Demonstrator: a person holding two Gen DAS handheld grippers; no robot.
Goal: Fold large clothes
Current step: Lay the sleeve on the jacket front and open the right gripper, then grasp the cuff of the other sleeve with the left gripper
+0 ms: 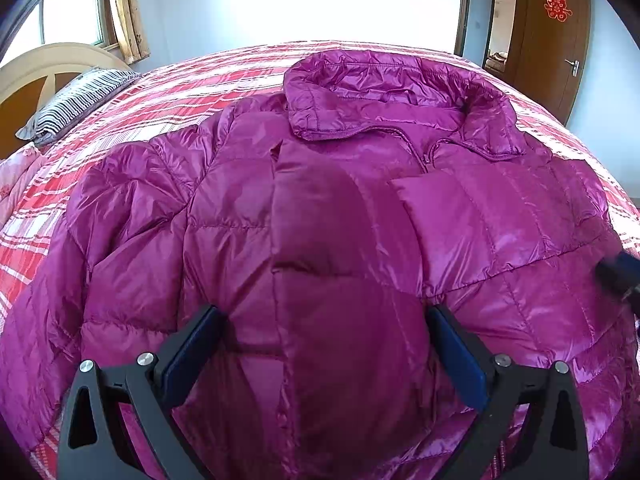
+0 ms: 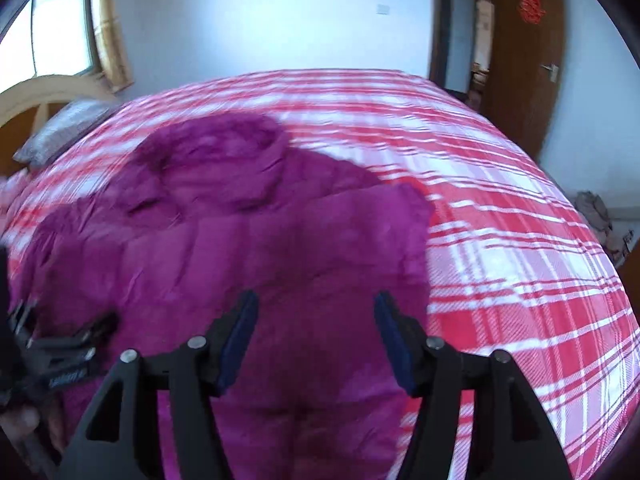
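Magenta quilted down formed the jacket (image 1: pixel 248 208), which lay front-up on the red-and-white plaid bedspread (image 1: pixel 192 88) near the bed's close edge. Both sleeves were folded inward across the chest: the sleeve (image 1: pixel 336 264) from the left side ran down the centre, and the other sleeve (image 1: pixel 480 220) crossed from the right, its cuff near the zipper. The collar (image 1: pixel 392 96) pointed toward the far wall, so the garment's long axis ran away from the cameras, front to back. Open bedspread extended beyond the collar and, in the right wrist view, widely along the jacket's right edge (image 2: pixel 424 240); a striped pillow (image 1: pixel 76 100) and headboard (image 1: pixel 36 68) bounded the far left. The left gripper (image 1: pixel 324 316) stood wide over the lower central sleeve, its fingers straddling the puffed fabric; contact of the pads could not be confirmed. The right gripper (image 2: pixel 316 304) was partly spread above the jacket's lower right portion, clamping nothing, in a motion-blurred view. A wooden door (image 1: pixel 552 32) stood open at the far right.
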